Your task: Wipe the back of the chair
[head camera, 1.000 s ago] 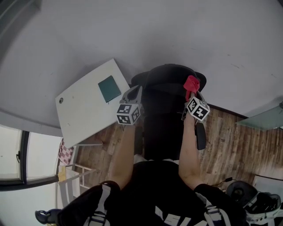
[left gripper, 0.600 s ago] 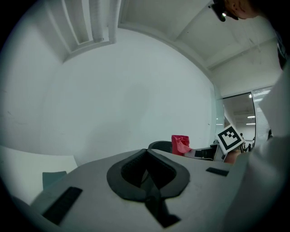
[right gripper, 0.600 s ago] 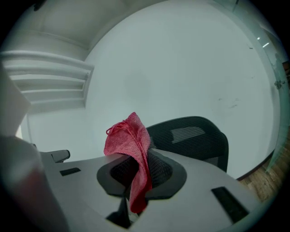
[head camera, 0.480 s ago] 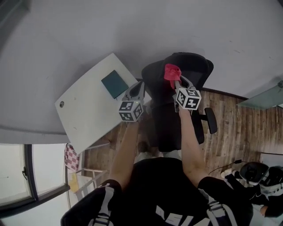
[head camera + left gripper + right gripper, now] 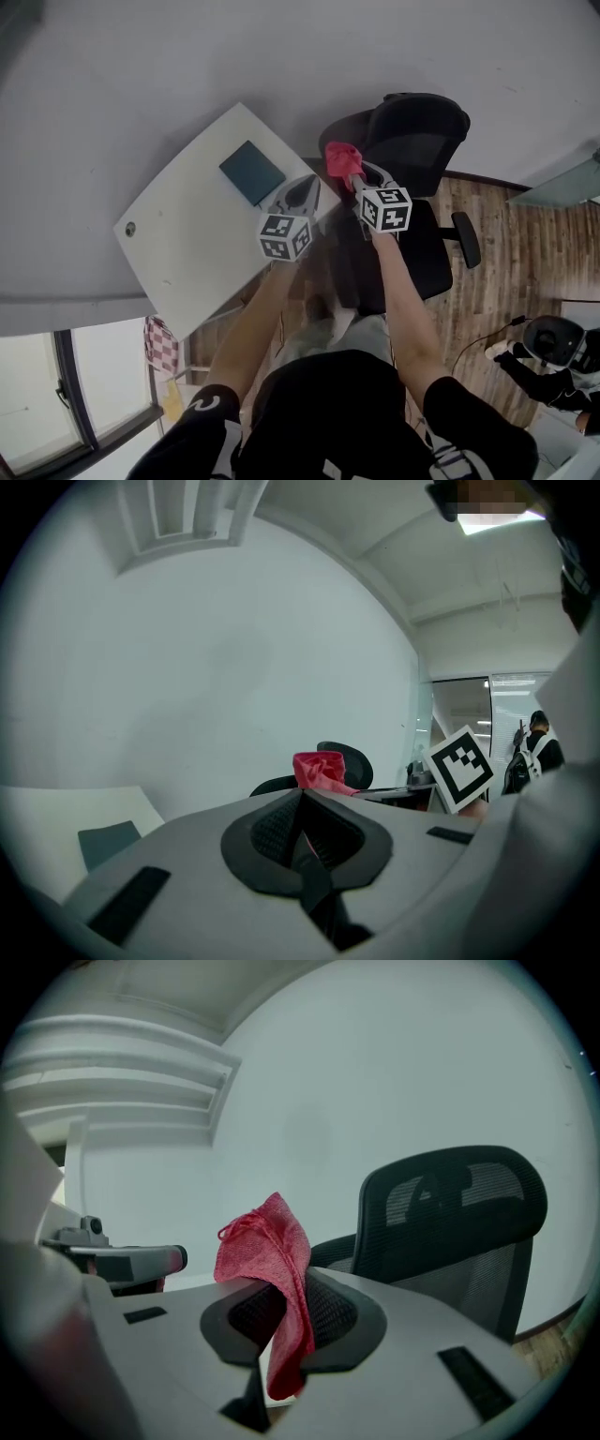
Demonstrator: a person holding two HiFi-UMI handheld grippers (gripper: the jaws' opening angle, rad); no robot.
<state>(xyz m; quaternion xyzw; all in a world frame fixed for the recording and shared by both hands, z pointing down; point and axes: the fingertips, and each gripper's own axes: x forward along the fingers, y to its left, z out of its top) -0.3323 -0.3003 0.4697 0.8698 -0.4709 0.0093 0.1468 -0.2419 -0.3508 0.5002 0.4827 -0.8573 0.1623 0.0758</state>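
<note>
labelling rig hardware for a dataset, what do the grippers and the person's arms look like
The left gripper and right gripper look alike: light grey moulded bodies, with black ribbed pads lining the jaws. Each carries a white cube printed with black square markers. The person wears a black top whose short sleeves bear white markings; the forearms are bare.

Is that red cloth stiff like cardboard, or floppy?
Probably floppy: the red cloth bunches above the right hand-held gripper and a corner droops below the shut jaws. Likely light too, since that small pinch holds it up.
</note>
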